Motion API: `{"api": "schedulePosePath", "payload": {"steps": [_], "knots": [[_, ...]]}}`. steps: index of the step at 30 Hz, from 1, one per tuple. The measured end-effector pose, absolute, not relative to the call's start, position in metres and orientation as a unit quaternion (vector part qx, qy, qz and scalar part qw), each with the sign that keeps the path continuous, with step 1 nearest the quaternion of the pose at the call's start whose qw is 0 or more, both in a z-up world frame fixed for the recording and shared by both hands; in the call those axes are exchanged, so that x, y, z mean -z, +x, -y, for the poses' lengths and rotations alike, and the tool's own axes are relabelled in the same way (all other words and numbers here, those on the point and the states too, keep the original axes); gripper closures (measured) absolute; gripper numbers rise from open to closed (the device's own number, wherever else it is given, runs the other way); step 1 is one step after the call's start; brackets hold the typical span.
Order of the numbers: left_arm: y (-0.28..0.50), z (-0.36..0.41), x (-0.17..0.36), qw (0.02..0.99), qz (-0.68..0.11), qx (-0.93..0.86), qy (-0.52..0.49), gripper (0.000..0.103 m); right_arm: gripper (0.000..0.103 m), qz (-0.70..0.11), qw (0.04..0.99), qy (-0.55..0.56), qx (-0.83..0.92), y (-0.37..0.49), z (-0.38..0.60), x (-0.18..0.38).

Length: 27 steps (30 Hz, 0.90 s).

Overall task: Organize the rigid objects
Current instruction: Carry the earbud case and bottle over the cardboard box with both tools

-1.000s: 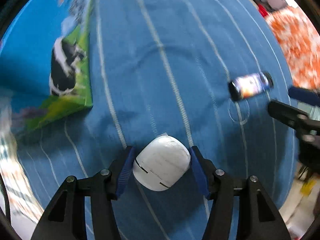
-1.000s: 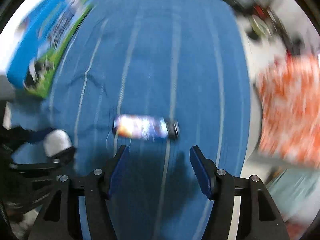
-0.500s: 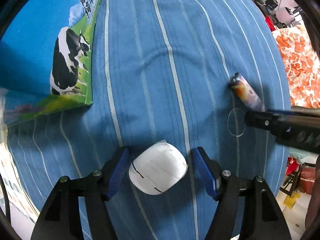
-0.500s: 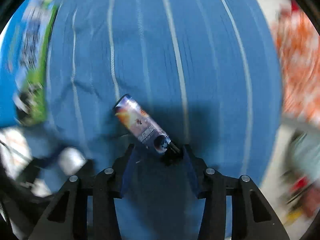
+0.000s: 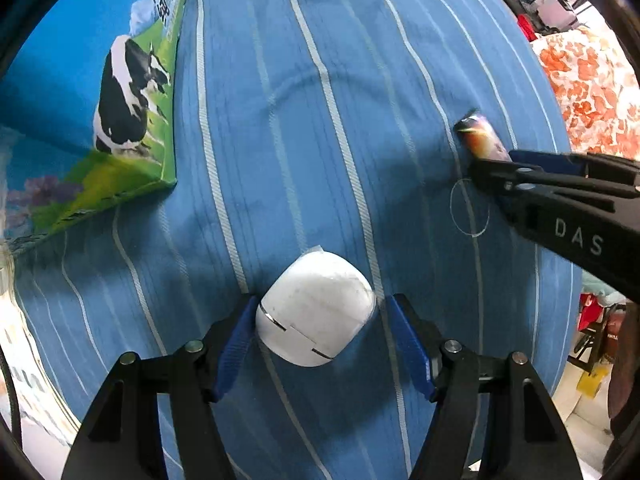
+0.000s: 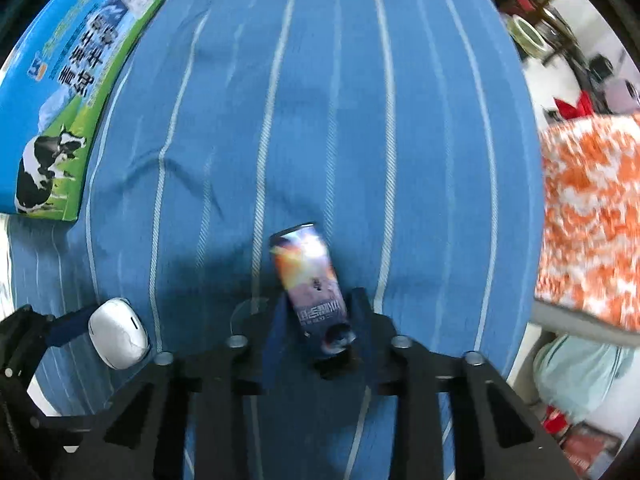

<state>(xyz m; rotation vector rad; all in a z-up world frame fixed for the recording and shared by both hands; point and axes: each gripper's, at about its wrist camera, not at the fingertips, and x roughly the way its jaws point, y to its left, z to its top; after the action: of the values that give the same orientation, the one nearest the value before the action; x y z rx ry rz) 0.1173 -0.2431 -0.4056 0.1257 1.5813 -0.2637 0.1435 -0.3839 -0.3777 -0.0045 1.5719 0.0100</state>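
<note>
A white rounded case (image 5: 316,308) lies on the blue striped cloth (image 5: 320,120) between the pads of my left gripper (image 5: 320,332). The jaws stand a little apart from its sides, open. The case also shows in the right wrist view (image 6: 118,330). A colourful slim can (image 6: 310,280) lies on its side, and my right gripper (image 6: 320,320) is shut on its near end. In the left wrist view the can (image 5: 478,138) sticks out past the right gripper's fingers (image 5: 532,176).
A blue and green milk carton box with a cow picture (image 5: 80,120) lies at the left, also in the right wrist view (image 6: 64,92). An orange flowered fabric (image 6: 588,208) lies beyond the cloth's right edge. Clutter stands at the far right.
My right gripper has closed on the can, which has turned to point away from it. My left gripper has opened off the white case, which stays on the cloth.
</note>
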Motion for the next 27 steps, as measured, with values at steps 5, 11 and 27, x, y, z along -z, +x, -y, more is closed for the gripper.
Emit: {"api": "schedulePosePath", "payload": {"steps": [5, 11, 27], "knots": [[0.109, 0.238, 0.409, 0.700, -0.699, 0.123, 0.077, 0.050, 0.070, -0.717, 0.697, 0.004, 0.014, 0.128, 0.387, 0.381], [0.108, 0.237, 0.403, 0.706, -0.695, 0.121, 0.061, 0.050, 0.074, -0.724, 0.689, -0.021, 0.029, 0.149, 0.349, 0.375], [0.099, 0.207, 0.345, 0.743, -0.653, 0.135, 0.055, 0.050, 0.076, -0.682, 0.726, 0.092, 0.015, 0.071, 0.363, 0.333]]}}
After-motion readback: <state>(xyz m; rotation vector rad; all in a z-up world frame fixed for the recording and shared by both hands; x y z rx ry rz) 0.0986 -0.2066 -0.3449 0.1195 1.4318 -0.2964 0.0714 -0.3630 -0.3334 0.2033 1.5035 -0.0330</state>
